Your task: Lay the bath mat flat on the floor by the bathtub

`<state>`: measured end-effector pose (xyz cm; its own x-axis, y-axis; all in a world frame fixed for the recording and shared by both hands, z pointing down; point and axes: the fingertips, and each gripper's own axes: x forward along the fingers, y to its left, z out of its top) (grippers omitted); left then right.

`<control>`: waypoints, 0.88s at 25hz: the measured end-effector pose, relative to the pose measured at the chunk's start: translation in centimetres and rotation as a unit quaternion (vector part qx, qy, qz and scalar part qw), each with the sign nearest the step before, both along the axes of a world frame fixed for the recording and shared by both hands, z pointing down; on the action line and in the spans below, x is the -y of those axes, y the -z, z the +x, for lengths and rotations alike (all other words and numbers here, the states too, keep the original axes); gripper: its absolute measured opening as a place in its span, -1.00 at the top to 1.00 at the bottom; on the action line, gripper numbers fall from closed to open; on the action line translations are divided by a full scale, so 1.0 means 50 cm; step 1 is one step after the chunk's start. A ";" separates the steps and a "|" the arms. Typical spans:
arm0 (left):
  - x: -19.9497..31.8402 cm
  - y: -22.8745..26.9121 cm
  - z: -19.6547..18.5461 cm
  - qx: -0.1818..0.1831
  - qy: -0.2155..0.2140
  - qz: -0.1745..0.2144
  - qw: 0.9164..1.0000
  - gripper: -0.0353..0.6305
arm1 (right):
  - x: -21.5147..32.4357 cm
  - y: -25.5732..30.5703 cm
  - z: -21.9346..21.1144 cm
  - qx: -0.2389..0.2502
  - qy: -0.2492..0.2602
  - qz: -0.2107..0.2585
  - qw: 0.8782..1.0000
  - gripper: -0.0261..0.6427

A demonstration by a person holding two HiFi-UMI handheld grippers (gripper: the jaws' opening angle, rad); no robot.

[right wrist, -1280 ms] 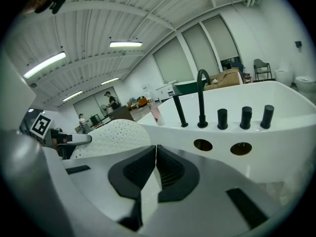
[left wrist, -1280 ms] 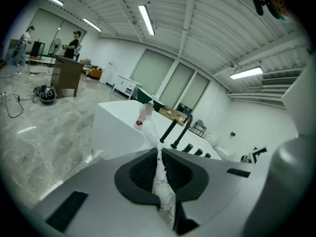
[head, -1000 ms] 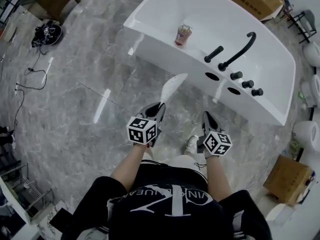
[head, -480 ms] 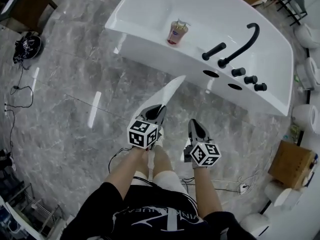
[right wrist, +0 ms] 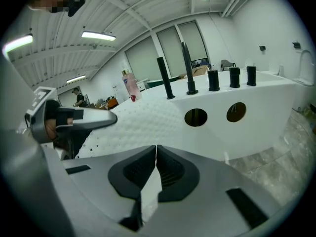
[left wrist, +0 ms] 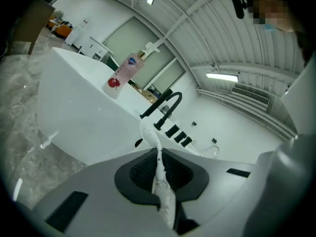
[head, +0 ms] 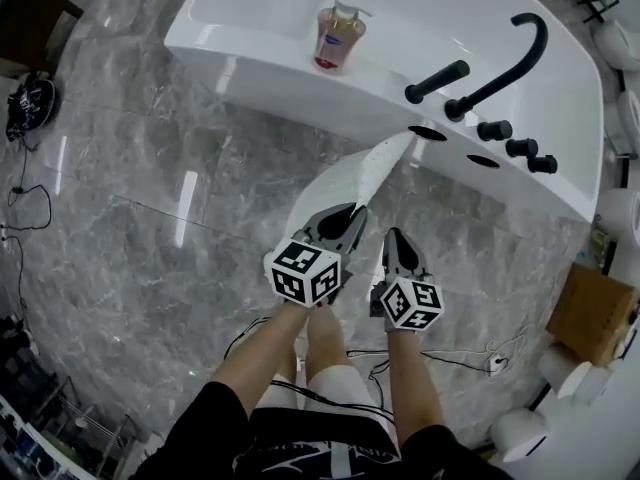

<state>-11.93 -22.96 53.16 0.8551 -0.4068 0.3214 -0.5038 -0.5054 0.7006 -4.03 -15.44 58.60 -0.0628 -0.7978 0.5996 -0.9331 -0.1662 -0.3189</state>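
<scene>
The white bath mat (head: 383, 160) hangs off the floor in front of me, seen nearly edge-on, its far tip close to the white bathtub (head: 260, 60) wall. My left gripper (head: 349, 214) is shut on one edge of the mat (left wrist: 150, 132), which runs up between its pads. My right gripper (head: 394, 236) is shut on the near edge of the mat (right wrist: 143, 120), whose dotted surface spreads toward the left gripper (right wrist: 69, 120). In the right gripper view the tub (right wrist: 256, 117) stands just beyond.
A pink soap bottle (head: 338, 36) stands on the tub rim, with a black faucet (head: 500, 63) and knobs further right. Grey marble floor (head: 150, 198) stretches left. A cable (head: 450, 363) lies by my feet, a cardboard box (head: 598, 313) at right, a black bundle (head: 25, 103) far left.
Both grippers have carried the mat closer to the bathtub. The mat's far tip now reaches the tub wall below the faucet holes.
</scene>
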 end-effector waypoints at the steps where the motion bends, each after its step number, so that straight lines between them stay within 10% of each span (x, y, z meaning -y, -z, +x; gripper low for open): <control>1: 0.004 -0.003 0.017 -0.010 0.000 0.001 1.000 0.79 | 0.000 -0.015 0.003 -0.002 0.002 -0.004 1.000 0.84; 7: 0.062 -0.068 -0.001 -0.018 0.061 0.017 0.998 0.79 | -0.012 -0.098 -0.011 0.000 0.020 -0.028 0.999 0.84; 22: 0.210 -0.477 -0.356 0.179 0.158 0.028 0.971 0.79 | -0.022 -0.282 -0.097 0.016 0.080 -0.060 0.995 0.84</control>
